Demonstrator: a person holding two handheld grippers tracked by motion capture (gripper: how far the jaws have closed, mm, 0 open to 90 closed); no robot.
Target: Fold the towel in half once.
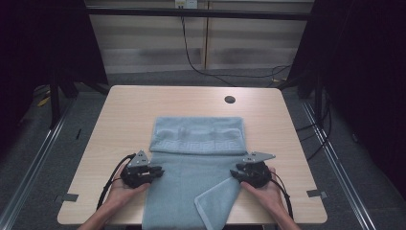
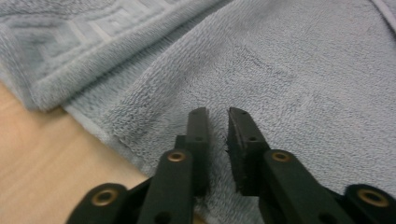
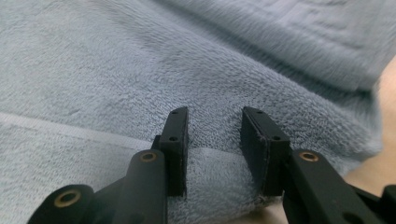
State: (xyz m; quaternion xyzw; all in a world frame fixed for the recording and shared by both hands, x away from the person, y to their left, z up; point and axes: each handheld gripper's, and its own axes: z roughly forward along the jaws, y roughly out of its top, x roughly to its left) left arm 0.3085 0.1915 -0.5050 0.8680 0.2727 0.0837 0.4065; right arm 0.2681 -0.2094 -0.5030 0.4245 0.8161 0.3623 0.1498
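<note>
Your two hands come in from the bottom edge of the high view, each one holding a black two-jaw gripper. Your left gripper lies at the left edge of the light blue terry-cloth towel, and its jaws point toward 3 o'clock. In the left gripper view, the jaws stand a little apart over the pile and nothing is between them.

Your right gripper lies at the right edge of the towel, jaws toward 9 o'clock. In the right gripper view, its jaws stand wider apart, with towel cloth under them, and the pads press on nothing.

Outward from the tools, the towel's far end is folded back at 12 o'clock and shows a woven key-pattern band. One near corner is turned over at 5 o'clock. The towel lies on the pale wooden table, and its near end hangs over the front edge.
</note>
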